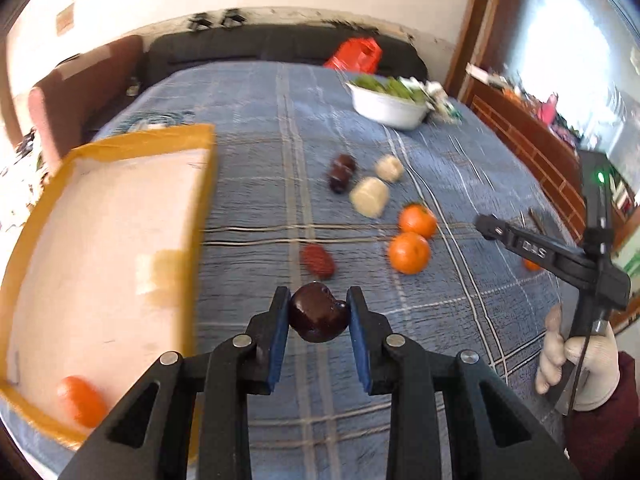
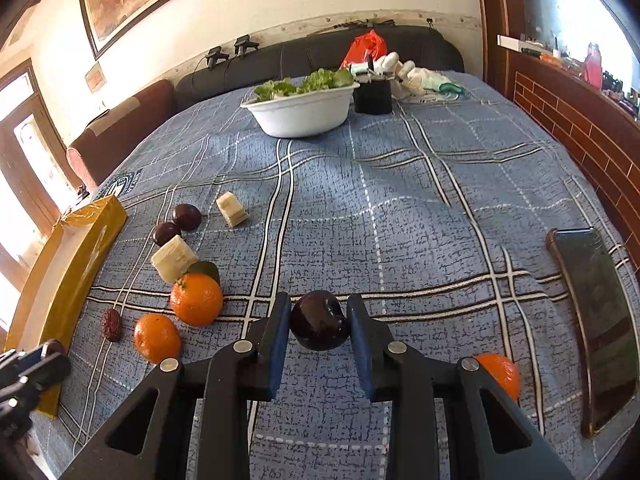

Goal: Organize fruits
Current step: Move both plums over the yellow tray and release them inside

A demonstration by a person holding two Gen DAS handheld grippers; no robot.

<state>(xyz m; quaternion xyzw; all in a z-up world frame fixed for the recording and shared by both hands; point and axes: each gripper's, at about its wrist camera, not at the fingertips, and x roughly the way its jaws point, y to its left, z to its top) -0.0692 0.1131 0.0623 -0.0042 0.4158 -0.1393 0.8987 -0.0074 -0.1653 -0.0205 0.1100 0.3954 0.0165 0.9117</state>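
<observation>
Between the blue pads of the left gripper [image 1: 319,312] sits a dark plum [image 1: 318,313], clamped on both sides and held above the blue plaid cloth [image 1: 256,168]. Just to its left lies the shallow cardboard tray [image 1: 120,144], yellow-taped round the rim, with one orange [image 1: 82,400] resting in its near corner. Beyond the held plum a red date [image 1: 318,261] lies on the cloth, then two oranges [image 1: 410,252] side by side, two pale cut chunks [image 1: 370,196] and two more dark plums [image 1: 342,172] close together. At the right edge a gloved hand [image 1: 576,364] holds the other tool. From the right wrist view, the right gripper [image 2: 320,326] is likewise closed on a second dark plum [image 2: 320,320], its pads pressing each flank. Another orange [image 2: 500,374] shows partly behind its right finger, and a dark phone [image 2: 596,320] lies well to the right. Farther back stands a white bowl [image 2: 304,114] of leafy greens, with a black cylinder [image 2: 373,97] just beside it.
</observation>
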